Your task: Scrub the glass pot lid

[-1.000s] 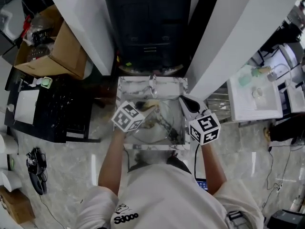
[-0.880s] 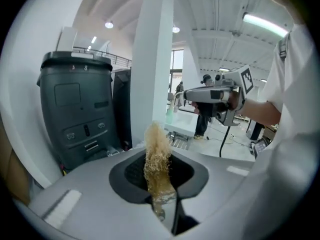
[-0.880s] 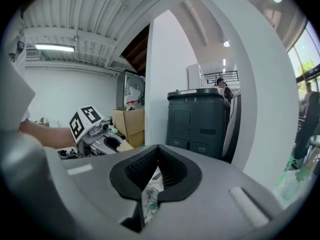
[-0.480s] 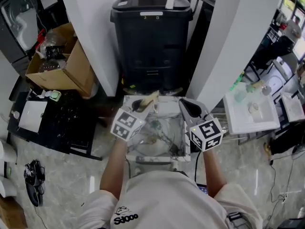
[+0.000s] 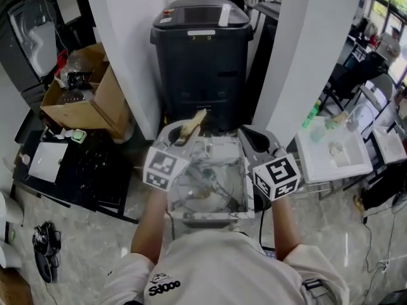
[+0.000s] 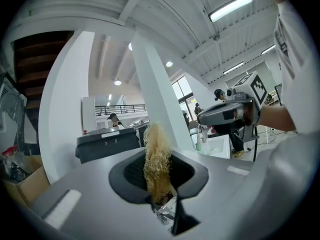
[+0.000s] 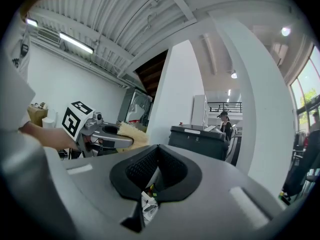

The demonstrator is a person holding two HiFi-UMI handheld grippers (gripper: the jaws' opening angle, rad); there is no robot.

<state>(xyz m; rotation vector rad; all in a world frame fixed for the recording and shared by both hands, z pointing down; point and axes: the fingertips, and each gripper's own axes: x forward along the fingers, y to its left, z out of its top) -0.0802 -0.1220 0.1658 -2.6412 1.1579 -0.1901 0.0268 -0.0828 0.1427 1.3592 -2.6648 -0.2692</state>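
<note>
The glass pot lid (image 5: 202, 192) lies in the small marble basin (image 5: 249, 194) just in front of the person. My left gripper (image 5: 185, 132) is held up above the basin's far left corner, shut on a tan fibrous scrubber (image 5: 193, 123) that sticks out past its tips. The left gripper view shows the scrubber (image 6: 157, 165) standing up between the jaws. My right gripper (image 5: 250, 140) hovers over the basin's far right corner, shut with nothing in it. The right gripper view shows the left gripper (image 7: 102, 140) and its scrubber (image 7: 134, 134) off to the left.
A tall black bin (image 5: 202, 49) stands just behind the basin between two white columns. An open cardboard box (image 5: 86, 97) and a black low stand (image 5: 76, 164) are at the left. A white table (image 5: 334, 150) with bottles is at the right. Other people stand far off.
Both grippers have risen out of the basin, and the left one has carried the scrubber up and toward the far rim. The head view has tilted upward.
</note>
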